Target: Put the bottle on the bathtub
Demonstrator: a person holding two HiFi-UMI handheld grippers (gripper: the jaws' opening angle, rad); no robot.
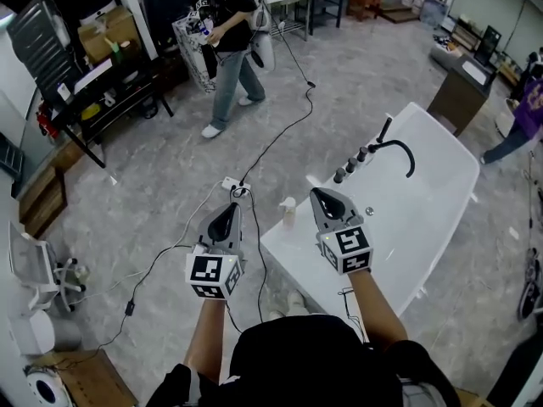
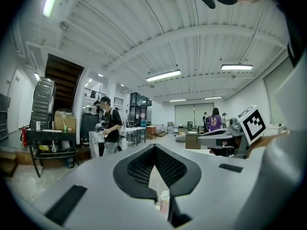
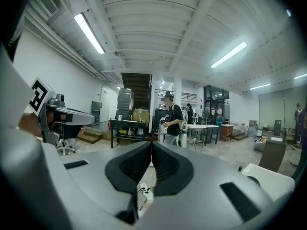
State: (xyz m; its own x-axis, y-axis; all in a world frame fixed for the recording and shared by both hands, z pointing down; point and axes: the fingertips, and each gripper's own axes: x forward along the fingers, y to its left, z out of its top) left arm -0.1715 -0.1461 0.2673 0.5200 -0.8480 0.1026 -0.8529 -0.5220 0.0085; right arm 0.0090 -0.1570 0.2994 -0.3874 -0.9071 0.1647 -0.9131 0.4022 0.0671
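A small pale bottle (image 1: pixel 288 211) with a white cap stands upright on the near-left corner of the white bathtub (image 1: pixel 424 219). My left gripper (image 1: pixel 227 213) is held up in the air just left of the bottle, shut and empty. My right gripper (image 1: pixel 321 195) hovers just right of the bottle, over the tub's rim, also shut with nothing in it. In the left gripper view the bottle (image 2: pixel 164 201) shows low down behind the closed left gripper (image 2: pixel 154 148), and the right gripper (image 2: pixel 218 137) is off to the side. The right gripper view shows the closed right gripper (image 3: pixel 151 145) and the tub's rim (image 3: pixel 268 174).
A black faucet (image 1: pixel 395 147) with several knobs stands on the tub's far rim. A power strip (image 1: pixel 233 185) and cables lie on the floor left of the tub. A person (image 1: pixel 227 41) stands further off near a black rack (image 1: pixel 93 83). Another person (image 1: pixel 526 113) is at the right edge.
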